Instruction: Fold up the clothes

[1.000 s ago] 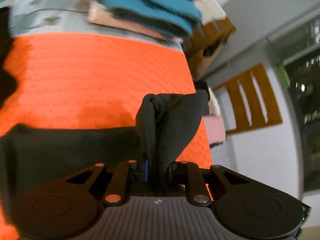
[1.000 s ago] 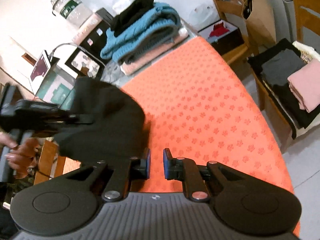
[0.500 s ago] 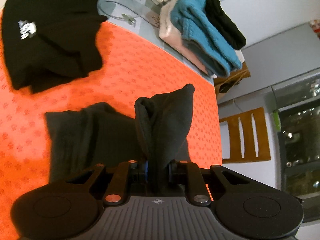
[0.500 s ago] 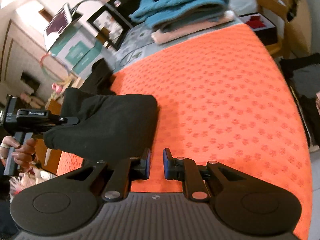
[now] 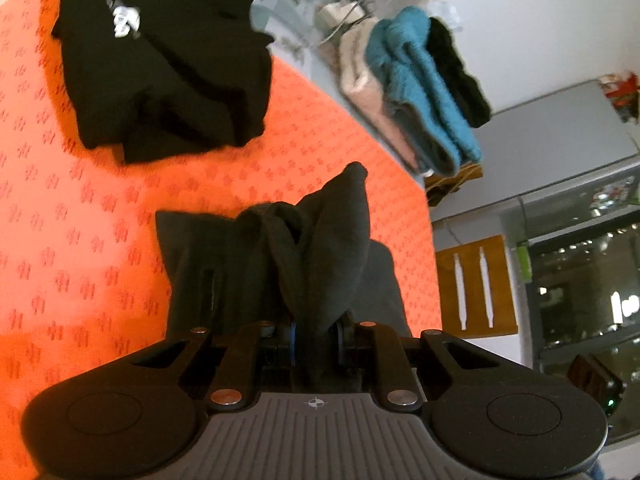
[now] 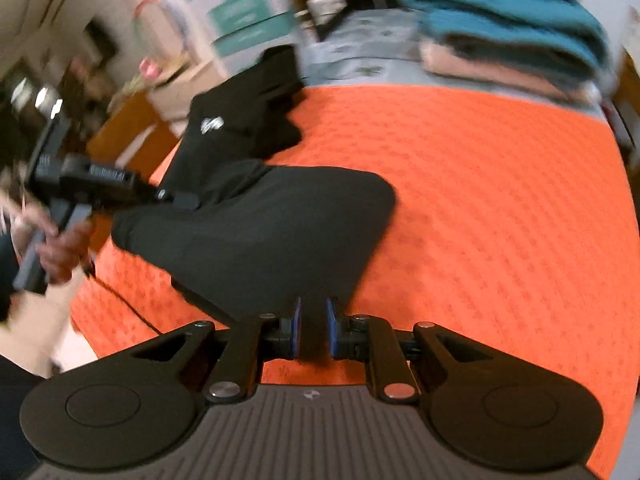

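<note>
I'm mid-fold on the dark grey garment (image 5: 320, 264), using the orange patterned cloth (image 5: 80, 240) as landmark. My left gripper (image 5: 316, 340) has its jaws pinching a bunched corner of the garment, lifted off the cloth; the rest trails down onto the orange below it. My right gripper (image 6: 313, 330): jaws close together, dark fabric seems to run between them, but I cannot tell if the pads really bite, the edge is hidden there. In the right wrist view the garment (image 6: 264, 236) sags across the near-left part of the cloth, slung between both grippers.

A black garment with a white logo (image 5: 160, 60) lies already bundled at the cloth's far-left side. A stack of folded knits (image 5: 424, 92), teal on top of pink, sits beyond the cloth's far edge.

Next, by my reading: carry the held edge over the lying part, lower it flat, edges matched, then release.
</note>
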{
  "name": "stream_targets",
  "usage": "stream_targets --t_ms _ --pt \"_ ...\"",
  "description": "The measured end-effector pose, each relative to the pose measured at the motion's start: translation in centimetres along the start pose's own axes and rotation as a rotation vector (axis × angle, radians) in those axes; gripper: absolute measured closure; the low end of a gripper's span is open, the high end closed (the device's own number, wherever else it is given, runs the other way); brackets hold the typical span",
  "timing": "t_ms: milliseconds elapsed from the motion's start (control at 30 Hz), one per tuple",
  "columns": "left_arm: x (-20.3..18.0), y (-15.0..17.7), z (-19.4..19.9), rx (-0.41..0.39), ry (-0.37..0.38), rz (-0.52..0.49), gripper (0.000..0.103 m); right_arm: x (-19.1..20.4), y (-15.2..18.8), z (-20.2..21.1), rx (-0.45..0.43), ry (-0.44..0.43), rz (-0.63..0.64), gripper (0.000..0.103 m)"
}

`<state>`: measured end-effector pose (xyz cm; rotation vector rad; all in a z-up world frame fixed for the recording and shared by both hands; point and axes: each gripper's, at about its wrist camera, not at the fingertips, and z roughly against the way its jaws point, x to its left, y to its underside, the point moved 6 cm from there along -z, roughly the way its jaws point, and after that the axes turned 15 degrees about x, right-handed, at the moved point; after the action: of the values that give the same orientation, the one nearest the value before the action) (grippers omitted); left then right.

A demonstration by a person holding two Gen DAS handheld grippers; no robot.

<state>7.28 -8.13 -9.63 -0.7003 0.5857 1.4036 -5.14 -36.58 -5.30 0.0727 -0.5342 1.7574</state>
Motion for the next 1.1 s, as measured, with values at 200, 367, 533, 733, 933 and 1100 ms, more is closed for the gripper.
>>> stream_targets --t_ms 200,367,533,733,933,1100 --pt "1.3 0.1 0.5 -0.031 0.015 -0.011 0.082 2.9 -2.0 -3.3 0.060 0.034 0.125 0.087" --pt "3.3 0.2 0.0 -0.009 0.001 0.037 0.078 3.9 -2.1 -6.2 0.132 0.075 0.189 0.086" --pt "4.4 0.4 1.9 -0.070 -0.059 0.065 0.072 4.1 -2.1 -7.1 0.147 0.081 0.200 0.086" --pt "1.8 1.5 5.7 -0.176 -0.140 -0.014 0.065 4.1 -3.5 -5.3 0.101 0.079 0.182 0.081" --pt "-2.2 3.7 3.4 -0.123 -0.198 -0.171 0.065 4.1 -5.0 -5.4 0.082 0.104 0.206 0.079" --pt "-2.0 5.4 0.1 -0.042 -0.348 -0.251 0.066 4.5 -4.3 -7.5 0.141 0.145 0.263 0.074"
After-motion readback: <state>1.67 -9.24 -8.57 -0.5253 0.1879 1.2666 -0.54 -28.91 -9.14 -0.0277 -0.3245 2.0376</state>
